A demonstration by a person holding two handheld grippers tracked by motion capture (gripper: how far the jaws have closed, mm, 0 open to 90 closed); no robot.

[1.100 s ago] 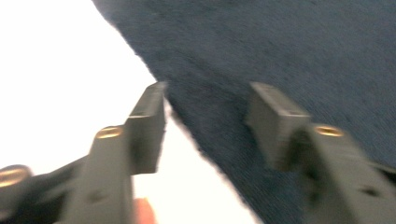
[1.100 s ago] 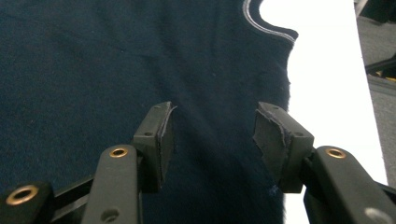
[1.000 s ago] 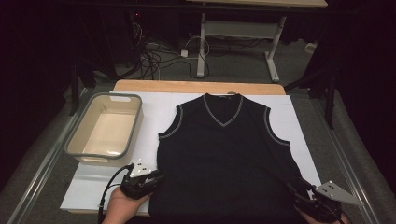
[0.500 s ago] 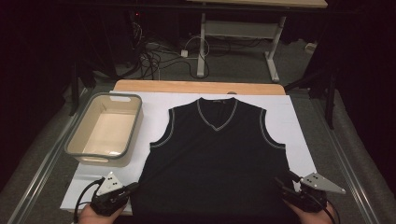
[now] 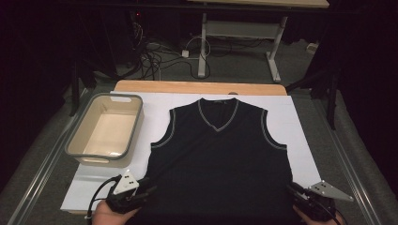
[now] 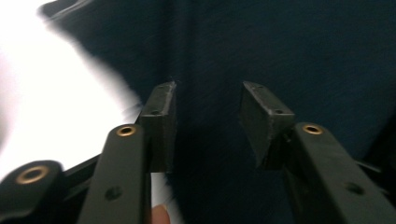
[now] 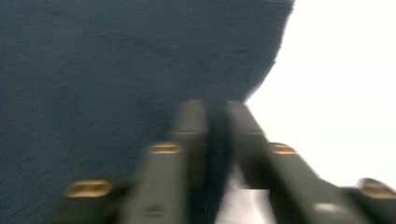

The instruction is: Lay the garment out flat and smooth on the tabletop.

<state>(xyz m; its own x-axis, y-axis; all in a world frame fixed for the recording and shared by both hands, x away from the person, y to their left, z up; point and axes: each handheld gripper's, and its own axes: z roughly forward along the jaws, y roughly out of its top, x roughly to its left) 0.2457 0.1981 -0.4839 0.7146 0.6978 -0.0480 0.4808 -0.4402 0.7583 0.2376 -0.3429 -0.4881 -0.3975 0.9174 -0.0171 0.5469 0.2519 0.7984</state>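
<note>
- High view: one black vest [image 5: 218, 159], one beige bin [image 5: 104, 131] (empty), spread flatter than before on the tabletop [image 5: 300, 117].
- Left hand-held gripper [image 5: 141, 194] has just been opening, jaws apart over the hem; right hand-held gripper [image 5: 295, 191] pinches the vest's corner.

I see the vest [image 5: 220, 159] is matt knitted cloth, the tub [image 5: 104, 129] smooth plastic, the bench [image 5: 197, 87] edge wood, my left tool [image 6: 205, 116] matt black plastic.

My two handheld grippers: black bodies, grey plates.
My left gripper [image 5: 141, 194] trails a looping black cable; my right gripper [image 5: 295, 191] matches it. Brass-coloured screws dot the black jaw arms, tipped with blocky dark pads [image 6: 161, 122].
</note>
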